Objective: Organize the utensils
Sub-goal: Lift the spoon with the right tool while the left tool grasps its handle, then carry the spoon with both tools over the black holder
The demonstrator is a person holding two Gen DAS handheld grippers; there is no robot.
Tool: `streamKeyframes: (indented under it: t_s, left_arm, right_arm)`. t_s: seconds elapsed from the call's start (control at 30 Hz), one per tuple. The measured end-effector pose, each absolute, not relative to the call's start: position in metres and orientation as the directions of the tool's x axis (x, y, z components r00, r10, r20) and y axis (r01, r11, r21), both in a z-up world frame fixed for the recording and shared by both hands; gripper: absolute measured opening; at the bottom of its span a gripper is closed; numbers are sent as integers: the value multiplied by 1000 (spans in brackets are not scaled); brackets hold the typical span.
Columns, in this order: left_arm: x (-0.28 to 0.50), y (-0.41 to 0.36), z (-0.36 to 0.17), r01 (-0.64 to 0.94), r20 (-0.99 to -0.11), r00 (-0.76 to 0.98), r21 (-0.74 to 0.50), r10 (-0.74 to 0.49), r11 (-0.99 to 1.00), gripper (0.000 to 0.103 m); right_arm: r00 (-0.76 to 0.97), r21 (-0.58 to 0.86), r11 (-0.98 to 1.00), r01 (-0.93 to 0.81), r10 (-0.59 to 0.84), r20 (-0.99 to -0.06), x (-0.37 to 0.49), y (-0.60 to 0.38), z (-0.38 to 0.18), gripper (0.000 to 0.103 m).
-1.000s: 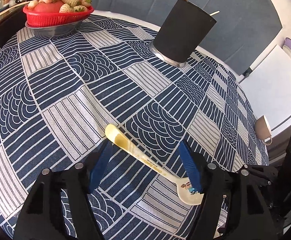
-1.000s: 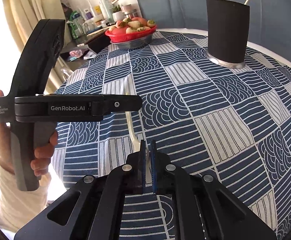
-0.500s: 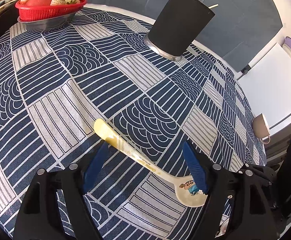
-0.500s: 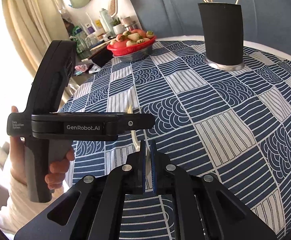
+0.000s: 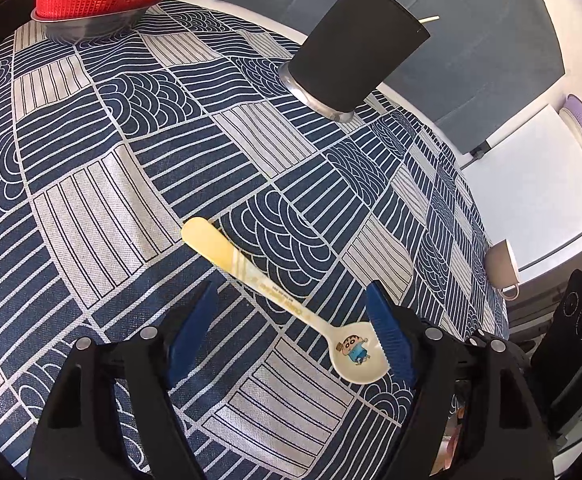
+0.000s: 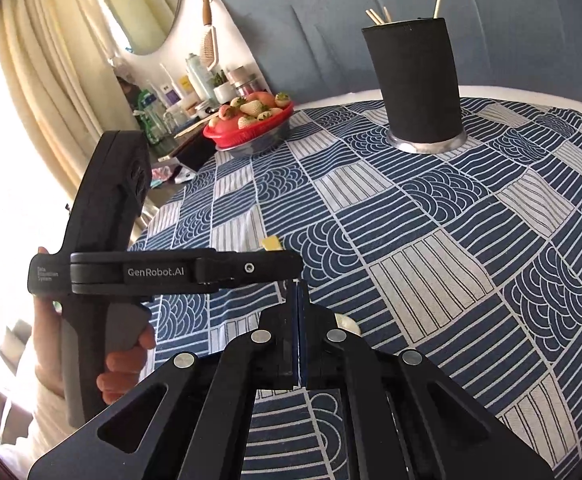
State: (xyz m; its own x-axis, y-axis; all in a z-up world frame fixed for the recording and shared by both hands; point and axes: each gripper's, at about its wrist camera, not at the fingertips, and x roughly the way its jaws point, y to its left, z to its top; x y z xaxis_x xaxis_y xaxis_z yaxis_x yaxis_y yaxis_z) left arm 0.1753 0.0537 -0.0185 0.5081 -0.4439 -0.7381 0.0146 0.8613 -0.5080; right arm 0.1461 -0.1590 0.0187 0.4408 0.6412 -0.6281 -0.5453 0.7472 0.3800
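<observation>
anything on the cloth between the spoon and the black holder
Nothing visible. Only bare tablecloth lies between the spoon and the holder; the fruit basket sits far off to one side.

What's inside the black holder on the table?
Thin wooden stick tips poke above the rim of the black holder; they look like chopsticks. Its opaque wall hides their lower parts and anything else inside.

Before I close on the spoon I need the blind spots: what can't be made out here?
- Spoon, right wrist view: mostly hidden behind both hand-held grippers.
- Holder contents: only stick tips show above its rim in both views.
- Spoon bowl's right edge, left wrist view: covered by the left hand-held gripper's pad.
</observation>
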Motion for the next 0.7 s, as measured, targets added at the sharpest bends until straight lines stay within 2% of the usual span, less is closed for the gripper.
streamKeyframes:
  t_s: [0.17, 0.2, 0.3, 0.33, 0.53, 0.57, 0.6, 0.63, 0.7]
  left_arm:
    - [175, 54, -18, 14, -739, 509, -505, -440, 863, 75]
    - [175, 53, -18, 15, -741, 509, -501, -438, 865, 75]
    - [175, 53, -18, 16, -742, 510, -498, -436, 867, 75]
    - [175, 53, -18, 16, -741, 509, -500, -437, 866, 75]
    - [175, 53, -18, 18, -741, 509, -500, -438, 866, 75]
    - [175, 53, -18, 18, -741, 509, -501, -439, 865, 76]
    - [175, 54, -18, 17, -741, 509, -501, -439, 865, 76]
    - [175, 54, -18, 17, -741, 508, -500, -438, 866, 76]
    - [174, 54, -18, 19, -742, 508, -498, -438, 867, 76]
  right_arm:
    - [439, 366, 768, -525, 613, -657, 148, -162, 14, 6]
    - [440, 362, 776, -517, 603, -665, 149, -163, 13, 9]
    - [444, 346, 793, -502, 579, -684, 149, -164, 9, 41]
    - [445, 340, 798, -497, 571, -689, 149, -163, 8, 42]
    - [409, 323, 826, -462, 522, -748, 152, -157, -5, 40]
    - [397, 323, 827, -460, 517, -759, 153, -155, -8, 37]
    - [389, 320, 829, -458, 510, -767, 153, -153, -11, 18]
    - [384, 314, 830, -461, 506, -773, 153, -151, -12, 9]
    - [400, 310, 833, -459, 505, -765, 151, -152, -11, 6]
